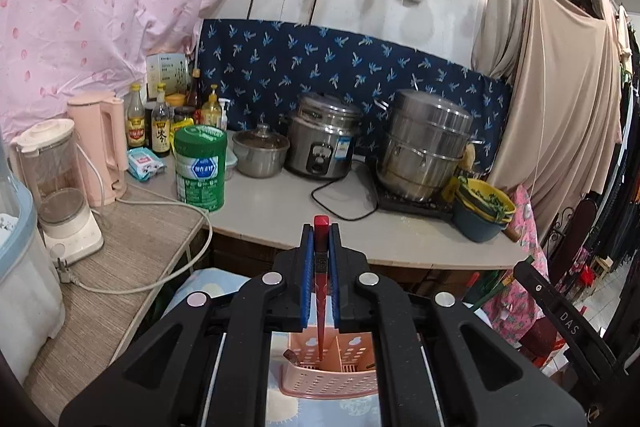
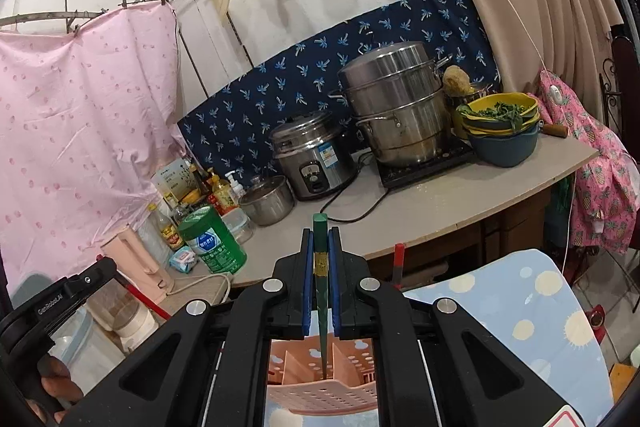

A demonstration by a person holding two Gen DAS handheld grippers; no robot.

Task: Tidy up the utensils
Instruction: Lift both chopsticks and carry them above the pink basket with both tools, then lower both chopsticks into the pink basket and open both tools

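Note:
My left gripper (image 1: pixel 320 231) is shut on a red chopstick (image 1: pixel 321 267) held upright, its tip down inside the pink perforated utensil basket (image 1: pixel 328 379). My right gripper (image 2: pixel 320 235) is shut on a green chopstick (image 2: pixel 321 267), also upright, its tip down inside the same pink basket (image 2: pixel 320 395). The basket stands on a light blue patterned surface (image 2: pixel 520 307) below both grippers. The other gripper shows at the right edge of the left wrist view (image 1: pixel 560 311) and at the lower left of the right wrist view (image 2: pixel 60 299). Another red chopstick (image 2: pixel 398 263) stands upright just right of my right gripper.
A counter (image 1: pixel 280 203) ahead holds a green can (image 1: pixel 200 167), small pot (image 1: pixel 260 153), rice cooker (image 1: pixel 324 143), steamer pot (image 1: pixel 424 143), stacked bowls with greens (image 1: pixel 484 211), bottles and a pink kettle (image 1: pixel 100 147). A blender (image 1: pixel 60 195) stands on a side table at left.

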